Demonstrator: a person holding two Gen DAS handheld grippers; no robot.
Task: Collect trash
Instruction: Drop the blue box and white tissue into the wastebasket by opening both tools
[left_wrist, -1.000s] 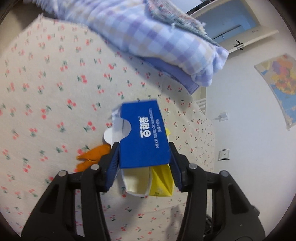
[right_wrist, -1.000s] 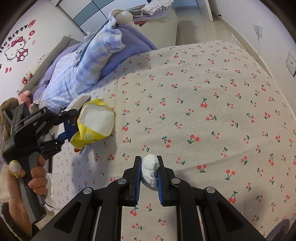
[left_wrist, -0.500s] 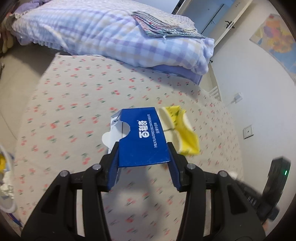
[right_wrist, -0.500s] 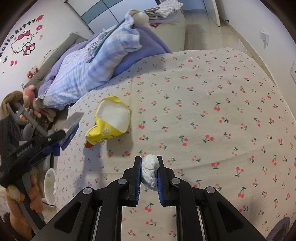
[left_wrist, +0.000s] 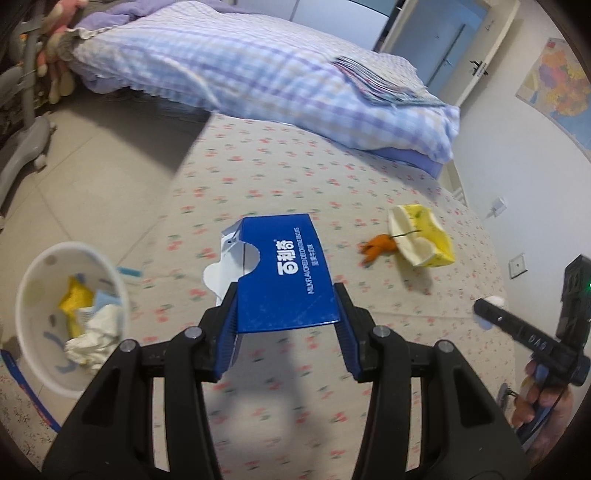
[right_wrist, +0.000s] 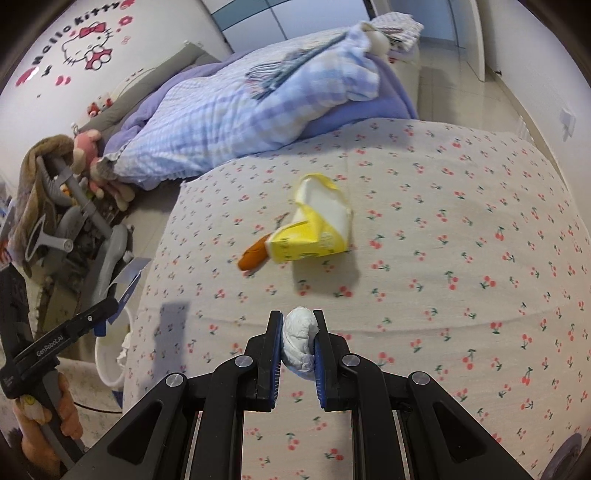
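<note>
My left gripper (left_wrist: 286, 317) is shut on a flattened blue snack box (left_wrist: 284, 277) and holds it above the cherry-print bed (left_wrist: 280, 162), near its left edge. A white trash bin (left_wrist: 22, 314) with crumpled paper and wrappers inside stands on the floor to the left; it also shows in the right wrist view (right_wrist: 107, 365). My right gripper (right_wrist: 298, 345) is shut on a white crumpled tissue (right_wrist: 300, 339) above the bed. A torn yellow carton (right_wrist: 314, 236) and an orange peel (right_wrist: 253, 255) lie on the bed ahead; both show in the left wrist view, the carton (left_wrist: 424, 240) and the peel (left_wrist: 380, 246).
A checked blue quilt (left_wrist: 258, 70) is piled at the head of the bed. A grey stroller (right_wrist: 74, 229) and plush toys (right_wrist: 85, 151) stand on the tiled floor at the left. A wall with sockets (left_wrist: 517, 264) runs along the bed's right side.
My left gripper has swung left and back with the blue box, leaving the yellow carton on the bed and bringing the bin into view. My right gripper has drawn back slightly, tissue still held.
</note>
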